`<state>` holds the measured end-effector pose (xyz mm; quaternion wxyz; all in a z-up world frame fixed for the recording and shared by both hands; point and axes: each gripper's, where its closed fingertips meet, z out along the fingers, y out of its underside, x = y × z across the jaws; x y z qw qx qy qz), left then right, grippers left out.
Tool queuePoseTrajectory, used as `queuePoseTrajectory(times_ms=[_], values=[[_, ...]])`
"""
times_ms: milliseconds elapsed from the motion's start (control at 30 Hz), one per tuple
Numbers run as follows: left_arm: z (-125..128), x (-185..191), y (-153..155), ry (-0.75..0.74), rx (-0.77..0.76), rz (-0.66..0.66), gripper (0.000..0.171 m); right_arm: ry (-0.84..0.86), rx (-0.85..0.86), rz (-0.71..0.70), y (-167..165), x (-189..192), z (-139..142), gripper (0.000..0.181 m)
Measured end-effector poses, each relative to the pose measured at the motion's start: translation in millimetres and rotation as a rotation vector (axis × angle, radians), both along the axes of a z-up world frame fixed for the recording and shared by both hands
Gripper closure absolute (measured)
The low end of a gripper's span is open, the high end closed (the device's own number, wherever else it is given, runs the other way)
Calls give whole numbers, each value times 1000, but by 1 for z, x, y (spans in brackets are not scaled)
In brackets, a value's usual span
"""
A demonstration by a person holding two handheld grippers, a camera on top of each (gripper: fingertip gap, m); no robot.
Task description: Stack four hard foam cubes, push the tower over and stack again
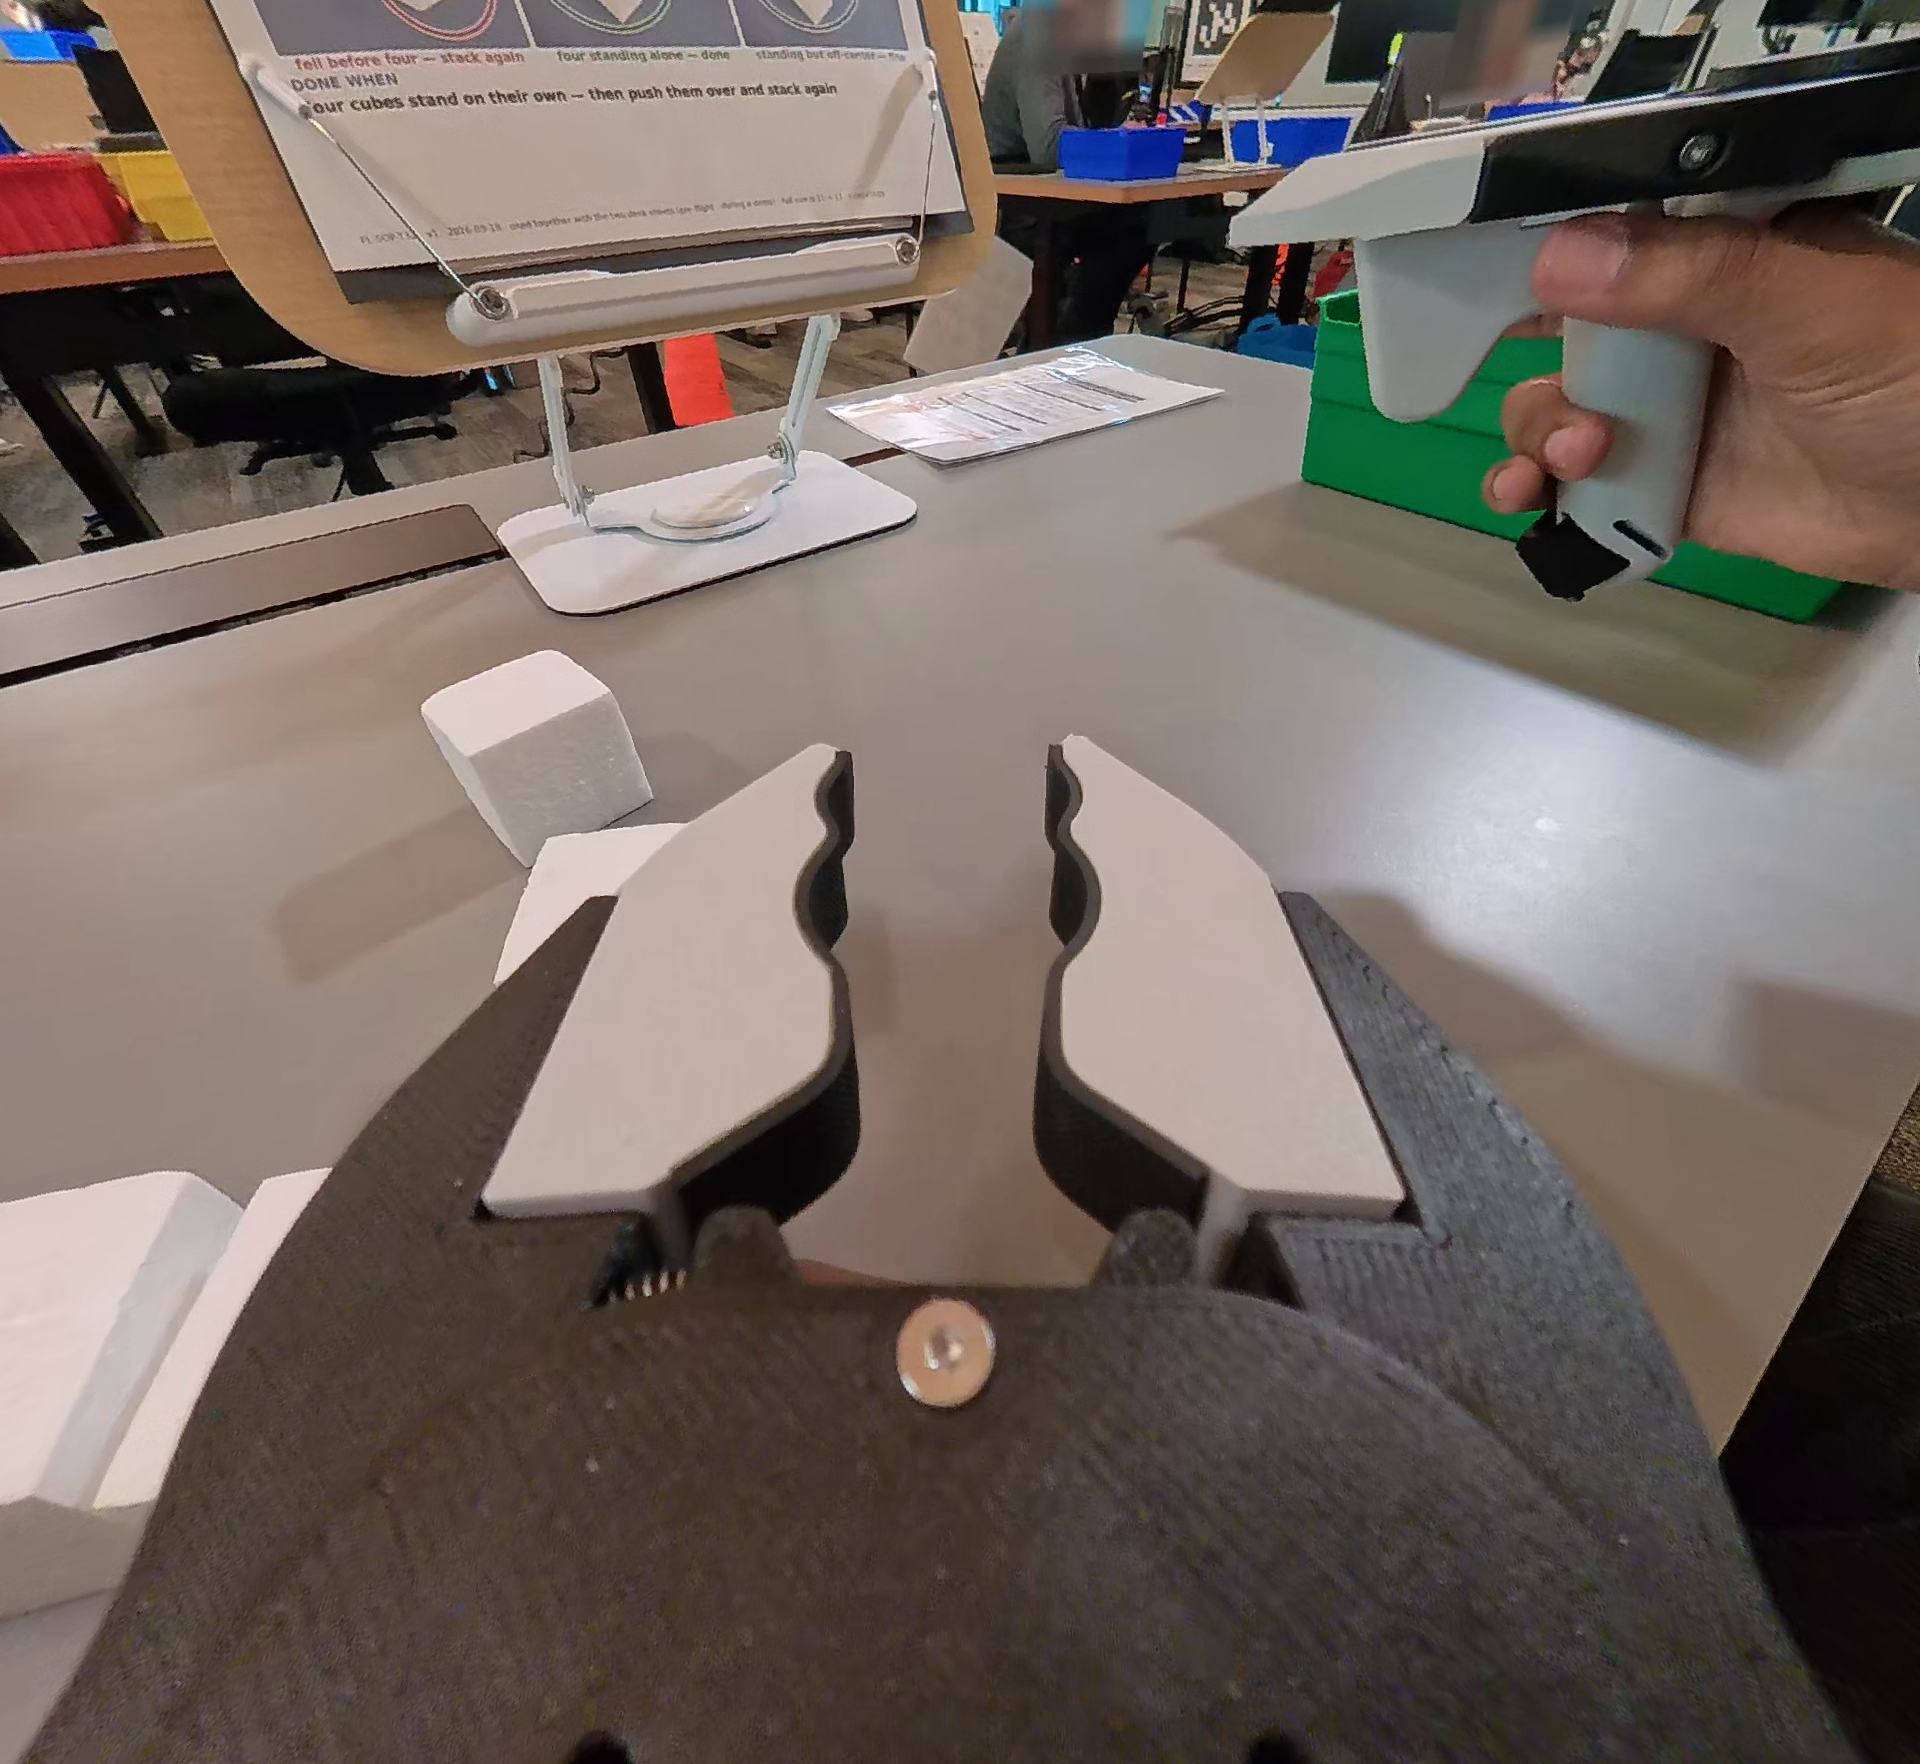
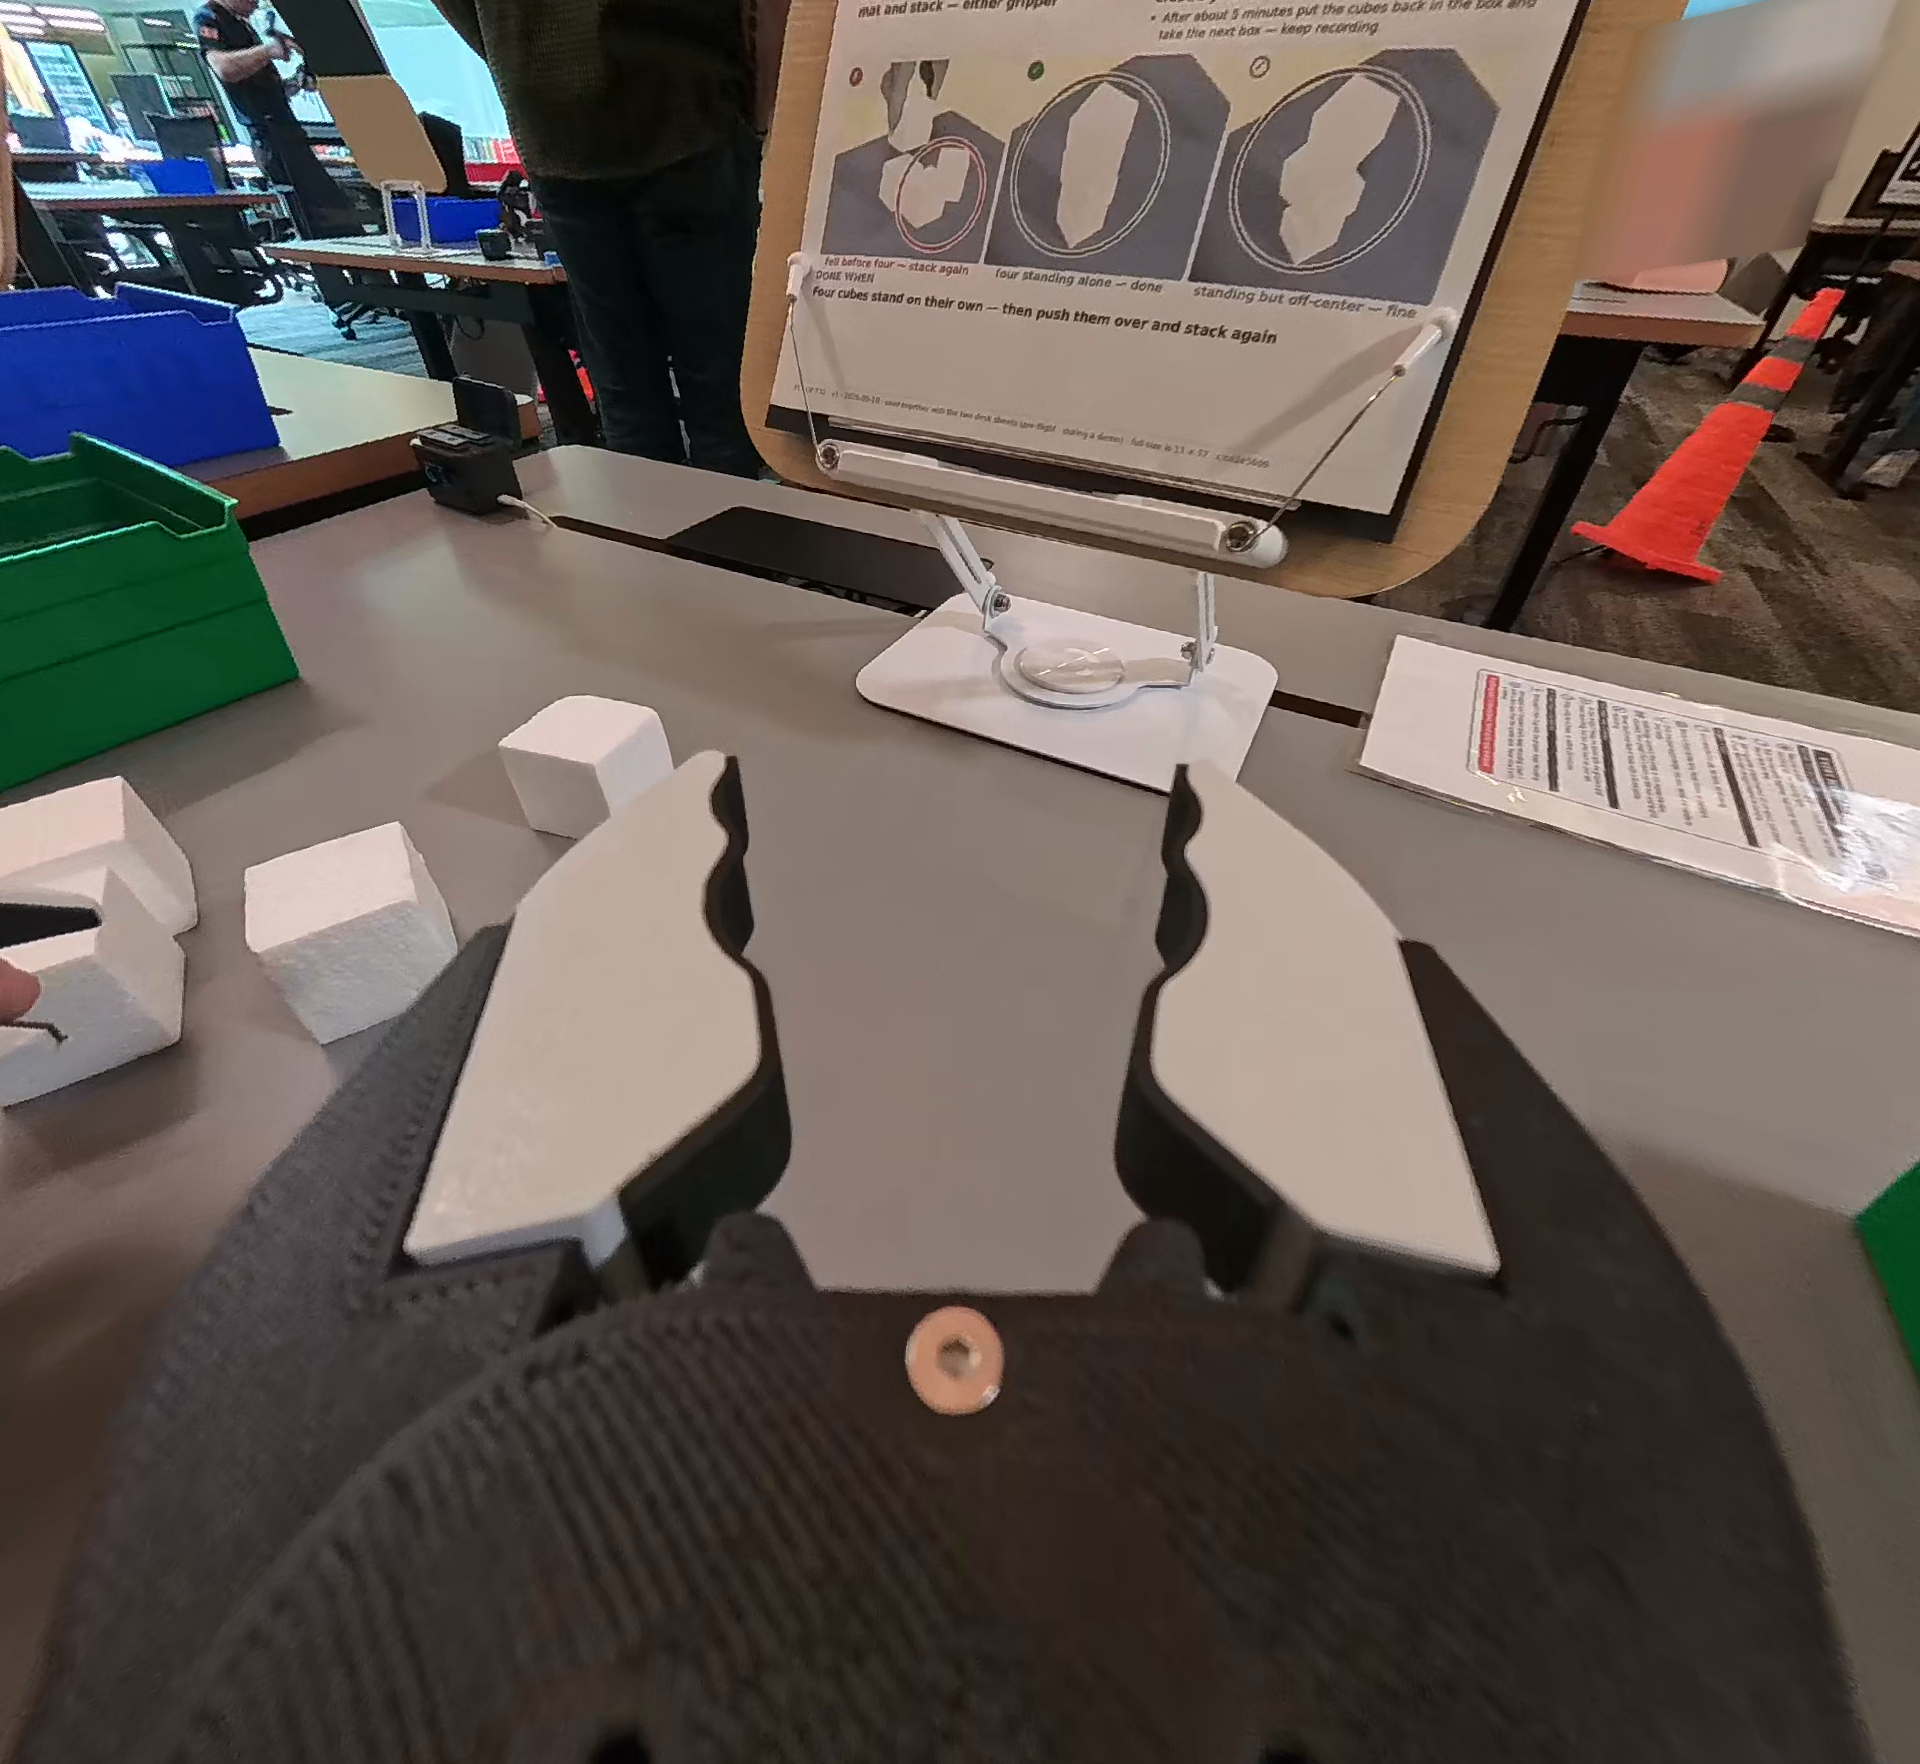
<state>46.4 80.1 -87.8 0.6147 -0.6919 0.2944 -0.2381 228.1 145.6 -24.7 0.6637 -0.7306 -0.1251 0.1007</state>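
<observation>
white foam cubes (image 2: 348, 925); grey table (image 2: 935, 883); green bin (image 2: 135, 613)

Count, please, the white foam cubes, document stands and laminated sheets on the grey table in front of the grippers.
White foam cubes: 4
Document stand: 1
Laminated sheet: 1
Total: 6

Four foam cubes (image 2: 348, 930), two tools (image 2: 956, 800).

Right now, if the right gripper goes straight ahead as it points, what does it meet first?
Likely the white base of the document stand. The right gripper is open, bare grey table between its fingers; depth uncertain.
</observation>
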Motion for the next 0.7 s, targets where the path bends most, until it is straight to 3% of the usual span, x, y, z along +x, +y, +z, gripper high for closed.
queuePoseTrajectory(times_ms=[700], values=[[-1,0,0,5,-5,1,135,-62,-16,12,1,-8,-9,102]])
